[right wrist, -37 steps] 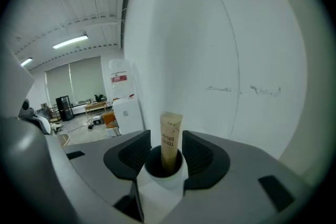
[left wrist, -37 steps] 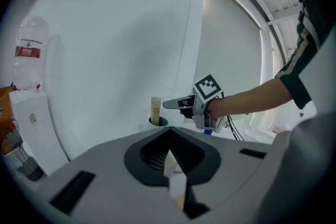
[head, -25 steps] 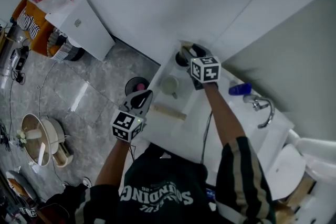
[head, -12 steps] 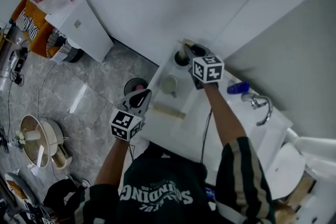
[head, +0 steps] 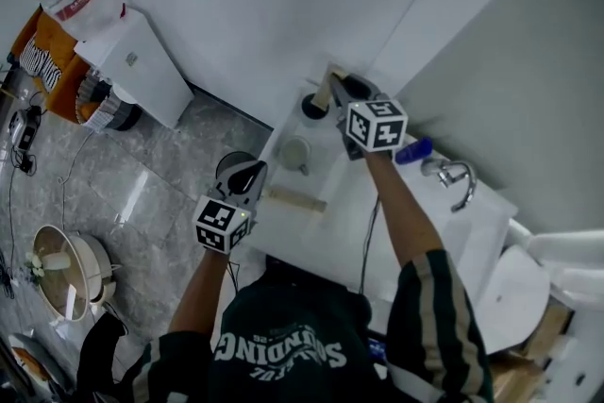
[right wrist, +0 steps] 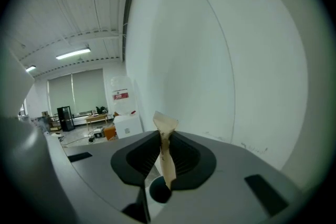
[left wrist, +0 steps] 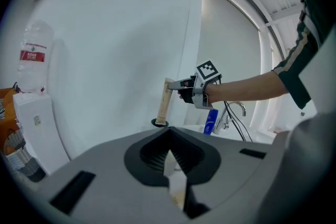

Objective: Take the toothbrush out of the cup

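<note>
lifting | right gripper (right wrist: 163,160) fingers, just closing, are pinching tan paper-wrapped toothbrush (left wrist: 164,101), lower end at dark round cup (right wrist: 159,191) mouth | advice: pulling straight up, avoiding tipping | left gripper (left wrist: 169,160) fingers pressed together, empty

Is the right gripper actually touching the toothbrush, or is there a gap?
Touching. The right gripper view shows the right gripper, whose jaws have just been closing, pinching the paper-wrapped toothbrush from both sides above the cup.

Tan paper-wrapped toothbrush (right wrist: 166,157), black cup (head: 311,107), white counter (head: 335,222), blue bottle (head: 412,150), grey marbled floor (head: 142,175), dark green cream-striped sleeve (head: 429,316)
</note>
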`<move>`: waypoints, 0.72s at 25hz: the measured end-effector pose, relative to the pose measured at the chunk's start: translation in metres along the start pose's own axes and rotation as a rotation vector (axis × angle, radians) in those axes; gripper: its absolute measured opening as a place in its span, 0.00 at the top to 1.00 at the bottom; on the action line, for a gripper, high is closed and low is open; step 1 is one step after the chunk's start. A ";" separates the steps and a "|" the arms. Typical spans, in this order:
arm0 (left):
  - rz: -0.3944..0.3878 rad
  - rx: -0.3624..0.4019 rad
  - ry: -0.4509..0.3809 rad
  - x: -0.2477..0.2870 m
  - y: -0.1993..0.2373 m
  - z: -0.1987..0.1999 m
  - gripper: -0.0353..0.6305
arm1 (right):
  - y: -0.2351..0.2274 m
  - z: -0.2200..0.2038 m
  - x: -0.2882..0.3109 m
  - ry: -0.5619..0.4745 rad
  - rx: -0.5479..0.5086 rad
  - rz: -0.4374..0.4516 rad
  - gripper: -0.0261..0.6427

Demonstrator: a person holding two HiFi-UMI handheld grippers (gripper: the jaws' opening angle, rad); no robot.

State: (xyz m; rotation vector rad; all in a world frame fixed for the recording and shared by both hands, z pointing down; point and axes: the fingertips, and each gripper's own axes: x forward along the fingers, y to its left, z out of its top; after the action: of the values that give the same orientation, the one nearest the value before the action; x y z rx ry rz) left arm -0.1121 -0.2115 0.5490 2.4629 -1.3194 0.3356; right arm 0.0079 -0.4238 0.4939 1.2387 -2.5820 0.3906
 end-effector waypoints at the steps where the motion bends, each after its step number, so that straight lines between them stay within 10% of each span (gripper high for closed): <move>1: -0.006 0.003 -0.002 -0.001 -0.002 0.000 0.95 | 0.002 0.005 -0.006 -0.012 -0.005 -0.002 0.88; 18: -0.093 0.057 -0.020 -0.022 -0.041 -0.001 0.95 | 0.019 -0.009 -0.110 -0.069 -0.013 -0.076 0.89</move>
State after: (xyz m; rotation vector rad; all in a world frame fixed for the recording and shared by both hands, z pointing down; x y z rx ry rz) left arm -0.0899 -0.1727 0.5349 2.5714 -1.2140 0.3300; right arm 0.0605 -0.3304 0.4625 1.3640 -2.5804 0.3212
